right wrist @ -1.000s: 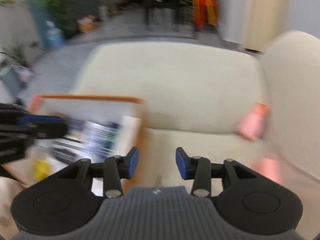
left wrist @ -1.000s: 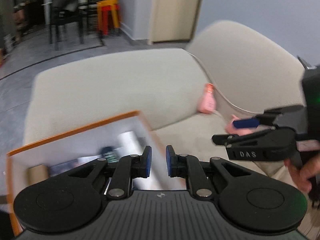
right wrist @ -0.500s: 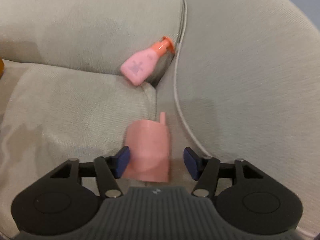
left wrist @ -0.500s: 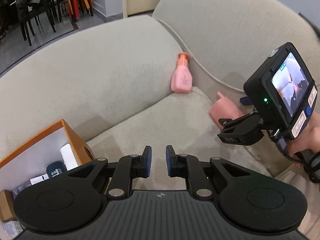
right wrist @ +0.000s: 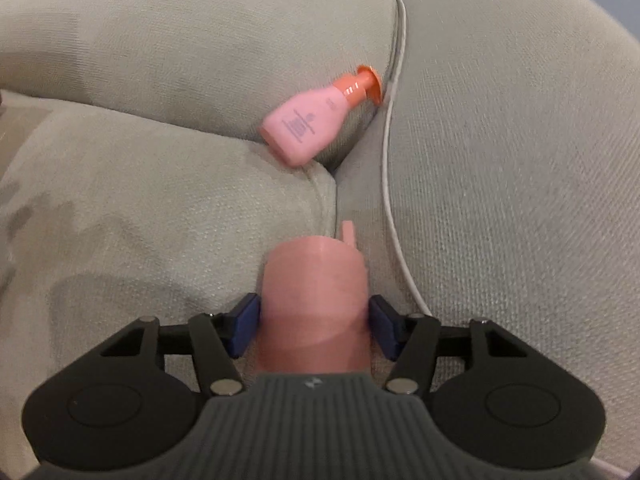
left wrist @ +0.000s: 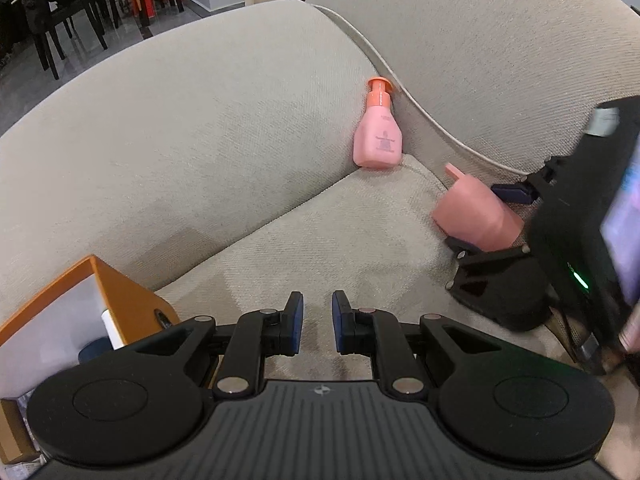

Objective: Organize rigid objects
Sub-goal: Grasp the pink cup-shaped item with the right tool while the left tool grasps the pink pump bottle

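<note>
A pink cup (right wrist: 316,288) lies on its side on the sofa seat by the armrest, its small handle pointing away. My right gripper (right wrist: 314,324) straddles it, one blue pad close against each side, with no squeeze to be seen. The cup (left wrist: 476,216) shows the same way in the left wrist view. A pink bottle (right wrist: 308,124) with an orange cap leans in the corner where backrest meets armrest, also seen as the bottle (left wrist: 378,136). My left gripper (left wrist: 317,322) hovers over the seat, shut with only a thin gap and nothing in it.
An orange box (left wrist: 132,292) with white inner walls and several items inside sits on the seat at the left. A white cable (right wrist: 386,160) runs down the crease by the armrest. Dark chairs (left wrist: 60,8) and coloured stools stand on the floor beyond the sofa.
Both grippers swung from the orange box toward the sofa corner and dropped lower. The right gripper's jaws widened and slid forward around the pink cup. The left gripper stayed shut.
</note>
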